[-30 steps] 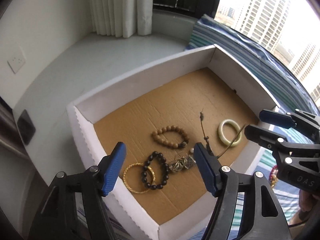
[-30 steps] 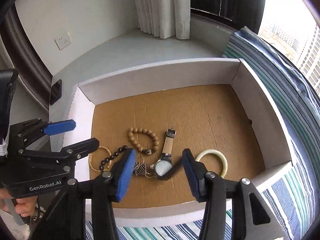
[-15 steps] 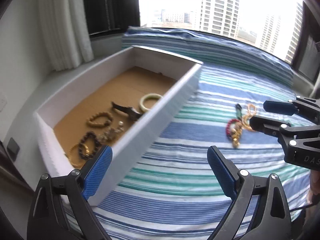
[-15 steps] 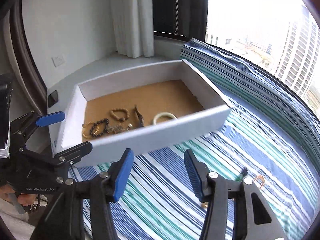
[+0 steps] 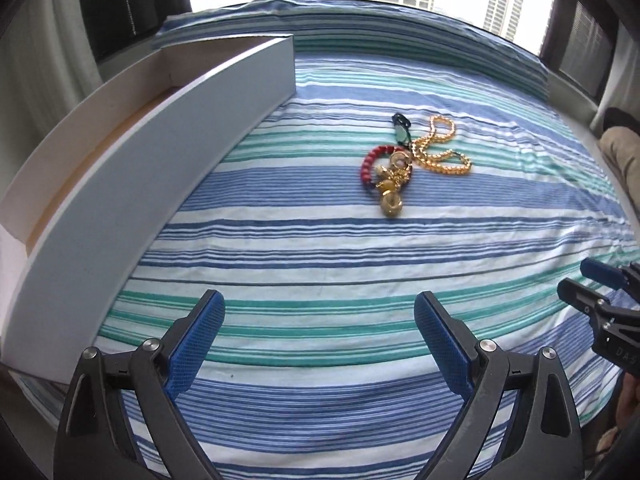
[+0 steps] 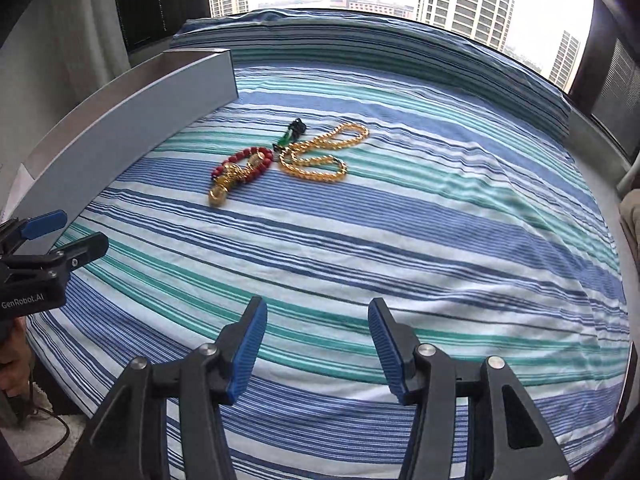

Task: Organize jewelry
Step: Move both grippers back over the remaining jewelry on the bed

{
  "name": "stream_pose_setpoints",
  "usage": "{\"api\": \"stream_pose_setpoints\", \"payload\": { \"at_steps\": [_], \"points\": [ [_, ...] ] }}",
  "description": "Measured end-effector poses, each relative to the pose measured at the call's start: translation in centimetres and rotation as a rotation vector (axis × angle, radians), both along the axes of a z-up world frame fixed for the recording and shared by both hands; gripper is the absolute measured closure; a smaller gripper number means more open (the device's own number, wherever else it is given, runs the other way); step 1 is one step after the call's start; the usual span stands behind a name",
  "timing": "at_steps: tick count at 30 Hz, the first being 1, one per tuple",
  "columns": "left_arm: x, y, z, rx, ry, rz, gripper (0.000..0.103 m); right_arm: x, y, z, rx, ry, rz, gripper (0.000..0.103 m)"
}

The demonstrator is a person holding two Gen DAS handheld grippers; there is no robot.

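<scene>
Both grippers hover over the striped bed (image 5: 320,240), well short of the jewelry. The left gripper (image 5: 319,332) has its fingers spread wide, holding nothing; the right gripper (image 6: 317,338) is spread too, and empty. A gold necklace (image 6: 320,156), red bracelet (image 6: 244,164) and green pendant (image 6: 286,138) lie touching in a cluster, near the white box (image 5: 140,168) at left.

Box (image 5: 160,152) interior hidden by wall.
</scene>
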State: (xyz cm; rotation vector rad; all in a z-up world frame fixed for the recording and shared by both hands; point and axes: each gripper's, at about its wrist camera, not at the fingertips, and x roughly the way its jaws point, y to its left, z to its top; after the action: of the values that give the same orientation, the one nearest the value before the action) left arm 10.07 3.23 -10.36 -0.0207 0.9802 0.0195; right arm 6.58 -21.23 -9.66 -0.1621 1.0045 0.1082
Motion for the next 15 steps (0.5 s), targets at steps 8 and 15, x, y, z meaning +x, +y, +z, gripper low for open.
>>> {"api": "stream_pose_setpoints", "payload": {
  "at_steps": [8,15],
  "points": [
    [0.2,-0.5,-2.1,0.019,0.036,-0.007,0.007,-0.8,-0.9,-2.3,0.022,0.039,-0.027,0.049],
    [0.3,-0.5,-3.7,0.013,0.065,-0.01,0.007,-1.0,0.2,-3.4,0.028,0.061,-0.014,0.049]
  ]
}}
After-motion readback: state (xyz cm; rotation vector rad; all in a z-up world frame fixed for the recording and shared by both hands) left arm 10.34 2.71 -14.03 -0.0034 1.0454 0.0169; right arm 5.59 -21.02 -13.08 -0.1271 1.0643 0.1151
